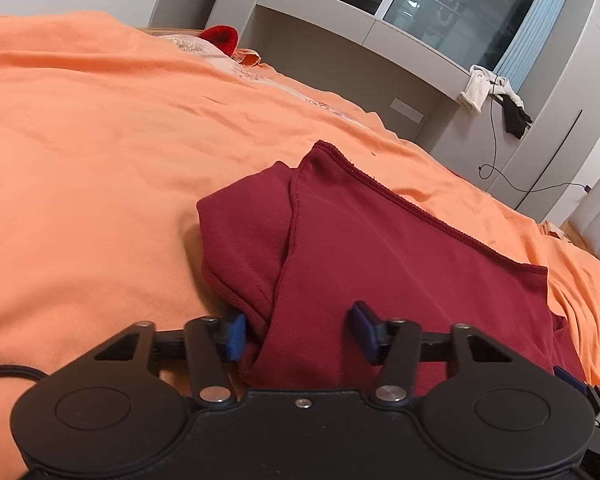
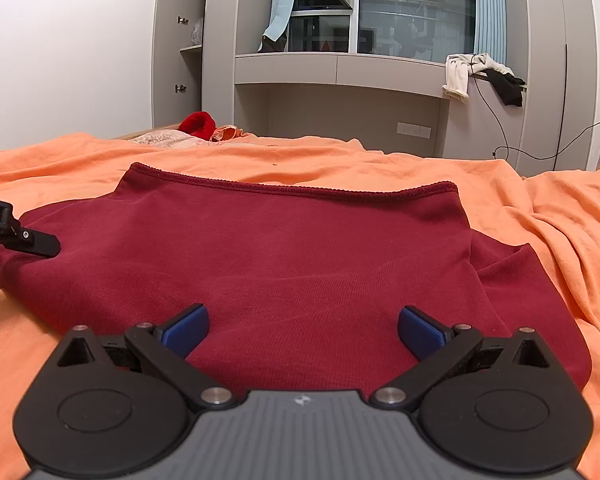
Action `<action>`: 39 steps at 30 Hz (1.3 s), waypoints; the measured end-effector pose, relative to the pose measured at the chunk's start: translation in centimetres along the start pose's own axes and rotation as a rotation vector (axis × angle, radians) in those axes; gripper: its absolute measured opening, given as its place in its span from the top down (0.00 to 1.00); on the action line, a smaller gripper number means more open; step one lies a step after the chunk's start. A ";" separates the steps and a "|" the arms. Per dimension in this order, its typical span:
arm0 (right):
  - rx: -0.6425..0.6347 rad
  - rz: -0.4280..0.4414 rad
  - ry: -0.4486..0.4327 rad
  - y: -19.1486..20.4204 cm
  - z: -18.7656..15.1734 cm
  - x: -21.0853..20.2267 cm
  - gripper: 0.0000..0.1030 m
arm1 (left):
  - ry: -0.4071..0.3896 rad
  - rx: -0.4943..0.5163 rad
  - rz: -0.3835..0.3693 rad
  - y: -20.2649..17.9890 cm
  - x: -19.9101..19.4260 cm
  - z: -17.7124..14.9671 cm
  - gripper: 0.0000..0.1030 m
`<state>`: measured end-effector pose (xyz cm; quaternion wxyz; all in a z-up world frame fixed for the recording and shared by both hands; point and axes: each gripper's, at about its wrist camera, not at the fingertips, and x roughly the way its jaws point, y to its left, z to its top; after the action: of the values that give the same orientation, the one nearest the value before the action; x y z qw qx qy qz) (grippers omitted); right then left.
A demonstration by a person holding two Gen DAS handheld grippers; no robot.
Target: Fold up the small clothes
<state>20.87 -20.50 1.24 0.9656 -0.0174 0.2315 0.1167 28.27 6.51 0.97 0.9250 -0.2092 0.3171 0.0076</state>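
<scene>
Orange bedsheet [image 2: 340, 156], red hat [image 2: 198, 123], clothes on ledge [image 2: 458, 74].

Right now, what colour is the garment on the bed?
Dark red, plain, with a stitched hem: the garment shows best in the right wrist view, lying on the orange bedsheet.

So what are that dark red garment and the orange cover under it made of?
Dark red garment: looks like soft matte knit, maybe cotton; fine ribbing and stitched hem show. Orange cover: thin matte woven-looking sheet, rumpled into soft creases; fibre unclear.

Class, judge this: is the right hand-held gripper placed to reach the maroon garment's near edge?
Probably yes: the right hand-held gripper hangs open directly over the maroon garment, with nothing between.
</scene>
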 end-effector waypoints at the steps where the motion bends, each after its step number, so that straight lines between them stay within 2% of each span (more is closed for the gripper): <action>1: -0.001 -0.001 0.000 0.0 0.0 0.0 0.00 | -0.003 -0.002 0.000 0.0 0.0 0.0 0.54; 3: -0.004 -0.003 -0.001 0.0 0.0 0.0 0.00 | -0.004 -0.008 -0.004 0.0 -0.1 0.1 0.59; 17: -0.007 -0.005 -0.002 -0.1 0.0 0.0 0.00 | -0.018 0.035 0.032 -0.6 0.0 -0.1 0.60; 24: -0.007 -0.004 -0.002 -0.1 -0.1 0.0 0.00 | -0.037 0.030 0.042 -0.9 -0.4 0.1 0.79; 29: -0.006 -0.003 -0.001 -0.1 -0.1 0.0 0.00 | -0.062 0.032 0.030 -1.5 -0.8 0.8 0.84; 39: -0.005 0.032 0.025 -1.5 1.5 -1.3 0.00 | -0.195 0.211 -0.024 -7.8 -2.2 3.3 0.86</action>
<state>20.73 -22.06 3.09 0.9606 -0.0174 0.2437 0.1326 29.54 0.98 7.60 0.9683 -0.1126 0.2222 -0.0166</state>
